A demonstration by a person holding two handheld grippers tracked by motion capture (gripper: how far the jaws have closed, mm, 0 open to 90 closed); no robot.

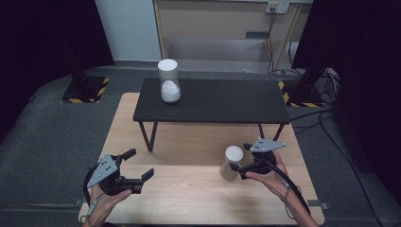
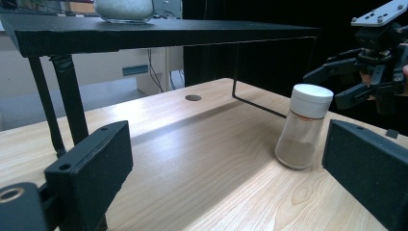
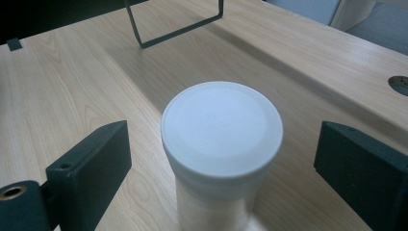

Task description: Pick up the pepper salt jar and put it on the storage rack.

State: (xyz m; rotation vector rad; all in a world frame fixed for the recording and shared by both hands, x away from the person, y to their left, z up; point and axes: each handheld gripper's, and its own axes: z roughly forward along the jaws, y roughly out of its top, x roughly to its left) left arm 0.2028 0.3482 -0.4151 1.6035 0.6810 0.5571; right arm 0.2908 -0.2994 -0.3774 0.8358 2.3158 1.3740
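The right gripper (image 1: pixel 240 159) hangs wide around the white-capped shaker (image 1: pixel 231 162) near the tabletop's (image 1: pixel 189 194) right edge, untouched; the left gripper (image 1: pixel 138 165) gapes empty

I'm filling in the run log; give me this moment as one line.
right gripper: open, jaws either side of shaker, no contact | left gripper: open, empty | shaker: upright on wooden table | jar: on black shelf
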